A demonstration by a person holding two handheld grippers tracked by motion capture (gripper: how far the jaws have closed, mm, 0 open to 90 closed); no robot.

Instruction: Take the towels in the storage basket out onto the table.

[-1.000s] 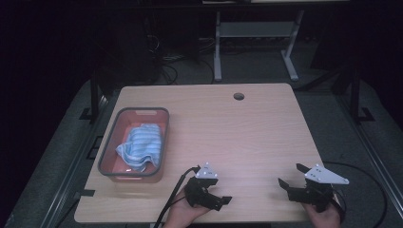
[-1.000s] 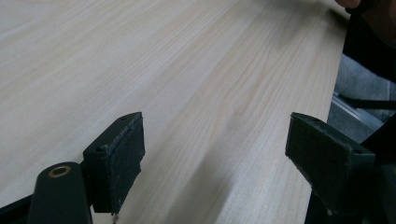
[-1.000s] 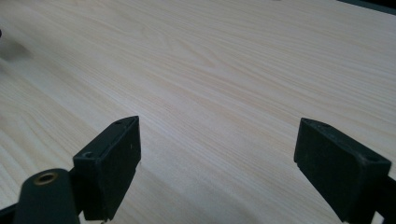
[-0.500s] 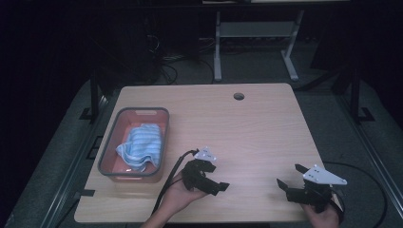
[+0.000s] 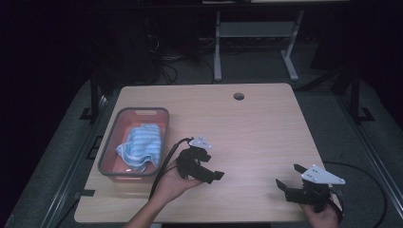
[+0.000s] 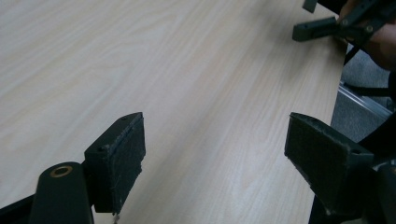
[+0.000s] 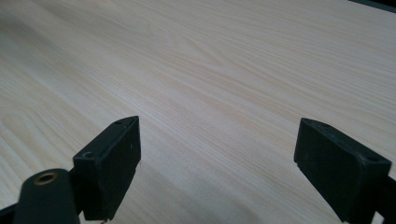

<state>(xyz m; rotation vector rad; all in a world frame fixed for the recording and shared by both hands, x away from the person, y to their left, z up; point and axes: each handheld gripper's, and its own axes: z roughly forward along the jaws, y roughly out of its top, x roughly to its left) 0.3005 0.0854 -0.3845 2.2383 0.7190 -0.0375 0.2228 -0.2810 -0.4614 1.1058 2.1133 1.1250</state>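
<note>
In the high view the striped cloth (image 5: 138, 147) lies crumpled in the bin (image 5: 110, 156), long axis toward 1 o'clock, at 9 o'clock from the empty, wide-apart left gripper (image 5: 209, 167); each gripper view shows gaping jaws, the right gripper (image 7: 217, 163) likewise empty over bare table (image 7: 233, 70).

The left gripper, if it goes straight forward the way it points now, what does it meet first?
Probably the right gripper: the left gripper has open jaws over bare table, and along its line the other gripper sits near the table edge, though depth is unclear.
</note>
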